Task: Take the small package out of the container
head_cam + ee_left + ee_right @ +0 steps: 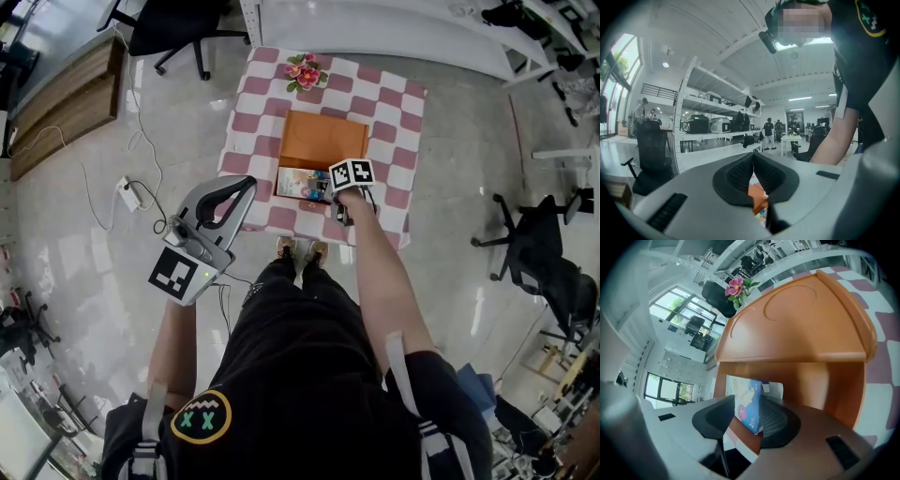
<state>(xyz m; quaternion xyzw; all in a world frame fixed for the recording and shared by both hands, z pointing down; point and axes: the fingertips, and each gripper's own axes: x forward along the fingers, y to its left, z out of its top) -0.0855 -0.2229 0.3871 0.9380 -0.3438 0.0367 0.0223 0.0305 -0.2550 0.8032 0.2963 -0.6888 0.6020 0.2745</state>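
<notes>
Small package (pixel 748 399) tight between jaws of the right gripper (pixel 746 409), inside orange container (pixel 820 380).

Pale blue small package (pixel 747 404) upright inside orange container (pixel 829 385), lid open.

The container (pixel 323 141) sits in the middle of the table (pixel 398 122) with its open lid on the far side, and the flowers (pixel 306 72) stand behind it at the table's far edge. The small package (pixel 740 387) stands in the container's near part, between the jaws of the right gripper (pixel 748 405). The left gripper (pixel 248 183) is just off the table's near left corner, with a power strip (pixel 128 193) on the floor further left.
</notes>
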